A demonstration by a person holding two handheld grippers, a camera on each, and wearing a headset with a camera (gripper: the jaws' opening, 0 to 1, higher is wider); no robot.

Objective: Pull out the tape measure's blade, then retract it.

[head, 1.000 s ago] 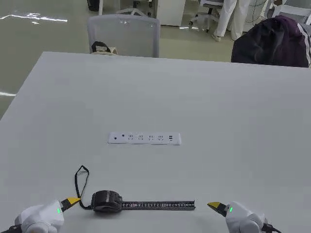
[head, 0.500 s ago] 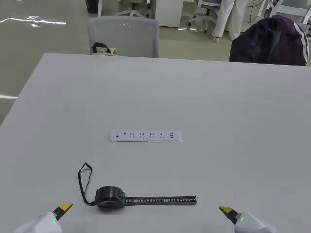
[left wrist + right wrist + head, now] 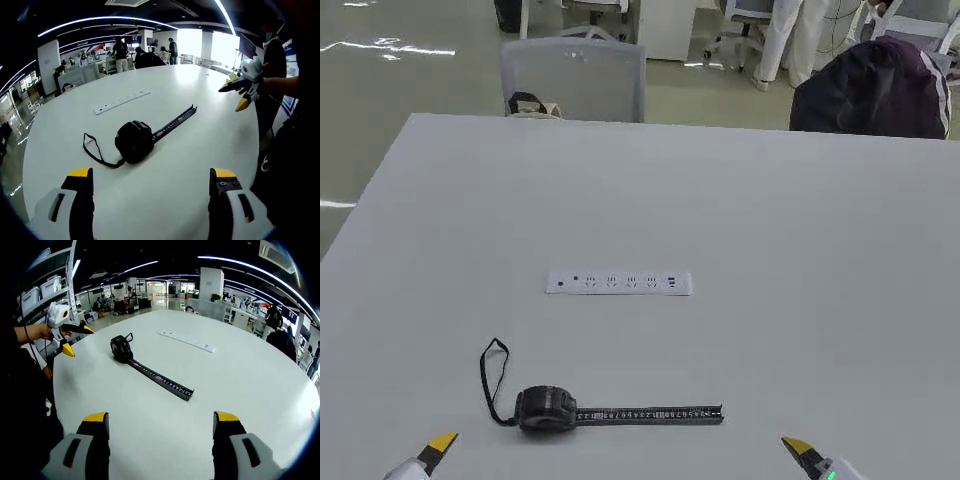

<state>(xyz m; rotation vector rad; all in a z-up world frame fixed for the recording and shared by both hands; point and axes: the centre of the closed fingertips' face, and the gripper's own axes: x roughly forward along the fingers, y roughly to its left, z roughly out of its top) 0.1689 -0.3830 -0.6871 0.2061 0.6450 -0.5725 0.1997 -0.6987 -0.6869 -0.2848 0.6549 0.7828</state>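
Observation:
The black tape measure point(image 3: 543, 408) lies on the white table point(image 3: 650, 190) near its front edge. Its blade point(image 3: 650, 414) is pulled out to the right and lies flat, and a black wrist strap point(image 3: 492, 375) loops off the case's left side. My left gripper point(image 3: 440, 442) hovers left of and nearer than the case, apart from it. My right gripper point(image 3: 798, 450) hovers right of the blade's end. In the left gripper view the case point(image 3: 134, 141) lies ahead of the open left gripper point(image 3: 150, 180). In the right gripper view the blade point(image 3: 160, 380) lies ahead of the open right gripper point(image 3: 161, 422).
A white power strip point(image 3: 618, 283) lies in the middle of the table, beyond the tape measure. A grey chair point(image 3: 573, 78) stands at the far edge, and a chair draped with a dark jacket point(image 3: 875, 90) at the far right. People stand in the room behind.
Both grippers have drawn back toward the table's near edge, away from the tape measure. The tape measure stays put with its blade still out.

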